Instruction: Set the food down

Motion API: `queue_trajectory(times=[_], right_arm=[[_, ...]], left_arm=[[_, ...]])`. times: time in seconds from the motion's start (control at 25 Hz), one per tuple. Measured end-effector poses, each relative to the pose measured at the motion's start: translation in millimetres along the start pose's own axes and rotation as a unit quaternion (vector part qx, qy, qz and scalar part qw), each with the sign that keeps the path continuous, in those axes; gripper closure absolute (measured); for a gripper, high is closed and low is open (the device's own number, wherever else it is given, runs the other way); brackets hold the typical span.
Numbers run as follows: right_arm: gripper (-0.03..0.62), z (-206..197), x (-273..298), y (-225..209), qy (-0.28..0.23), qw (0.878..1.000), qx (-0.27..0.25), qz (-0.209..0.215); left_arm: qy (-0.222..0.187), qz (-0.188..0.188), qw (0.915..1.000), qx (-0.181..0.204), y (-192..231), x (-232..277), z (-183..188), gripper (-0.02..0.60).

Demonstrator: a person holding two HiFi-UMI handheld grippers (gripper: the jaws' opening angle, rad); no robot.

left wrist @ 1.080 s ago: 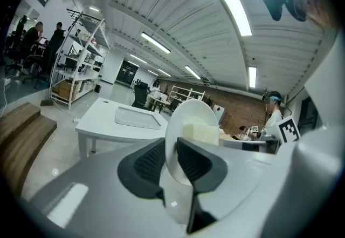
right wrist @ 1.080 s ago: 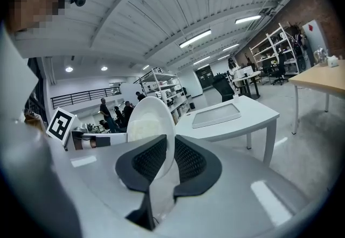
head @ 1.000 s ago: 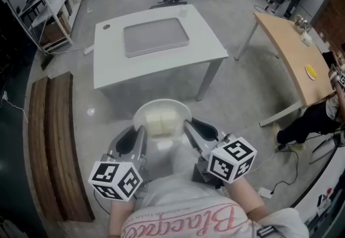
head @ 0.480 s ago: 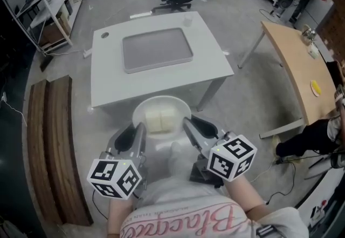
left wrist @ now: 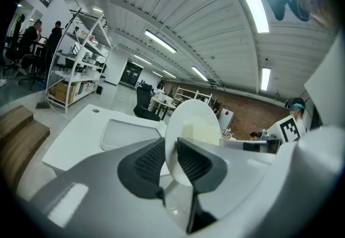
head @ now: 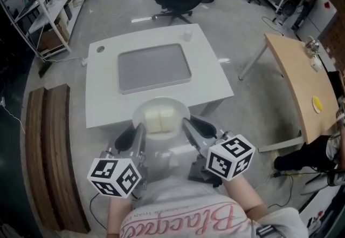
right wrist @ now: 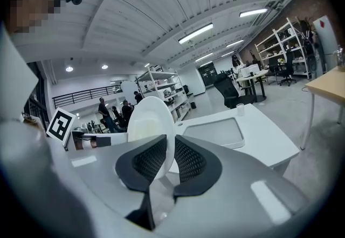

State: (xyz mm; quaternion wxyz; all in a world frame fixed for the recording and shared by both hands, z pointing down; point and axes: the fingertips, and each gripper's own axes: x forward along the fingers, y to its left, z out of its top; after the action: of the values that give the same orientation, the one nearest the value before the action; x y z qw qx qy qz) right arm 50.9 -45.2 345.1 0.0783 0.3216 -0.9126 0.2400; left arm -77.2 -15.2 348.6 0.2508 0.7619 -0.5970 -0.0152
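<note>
The left claw (head: 139, 133) pinches the plate (head: 144, 107) rim at 8 o'clock, and the right claw (head: 187, 126) pinches it at 4 o'clock. Pale food (head: 160, 120) rides on the plate, held in the air at the bench (head: 102, 96) edge. A tray (head: 153, 67) lies at 12 o'clock.

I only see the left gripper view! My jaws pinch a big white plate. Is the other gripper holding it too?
Observer: Yes. In the right gripper view, the right gripper is clamped on the plate at its other side.
Operator: How many food pieces are on it?
Observer: The head view shows two pale blocks side by side.
Operator: Is the plate over the table?
Observer: From above, only its far part overlaps the white table at the near edge; the gray tray lies farther on.
</note>
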Motion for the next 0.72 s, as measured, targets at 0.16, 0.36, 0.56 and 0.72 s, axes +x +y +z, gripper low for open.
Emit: queue_trajectory(times=[0.16,0.36,0.56,0.72], right_arm=[[0.545,10,12,-17,0.007,1.000,-0.002,0.004],[0.545,15,28,-27,0.015,1.000,-0.001,0.005],[0.545,18,37,-35,0.021,1.000,0.005,0.008],[0.543,18,43,-42,0.027,1.000,0.007,0.001]], left_arm=[[-0.001,0.005,1.0000,-0.005,2,20,5,0.511],[0.002,0.011,0.9998,-0.019,12,35,7,0.511],[0.006,0.015,0.9997,-0.019,17,47,11,0.511],[0.014,0.015,0.9993,-0.031,21,55,7,0.511]])
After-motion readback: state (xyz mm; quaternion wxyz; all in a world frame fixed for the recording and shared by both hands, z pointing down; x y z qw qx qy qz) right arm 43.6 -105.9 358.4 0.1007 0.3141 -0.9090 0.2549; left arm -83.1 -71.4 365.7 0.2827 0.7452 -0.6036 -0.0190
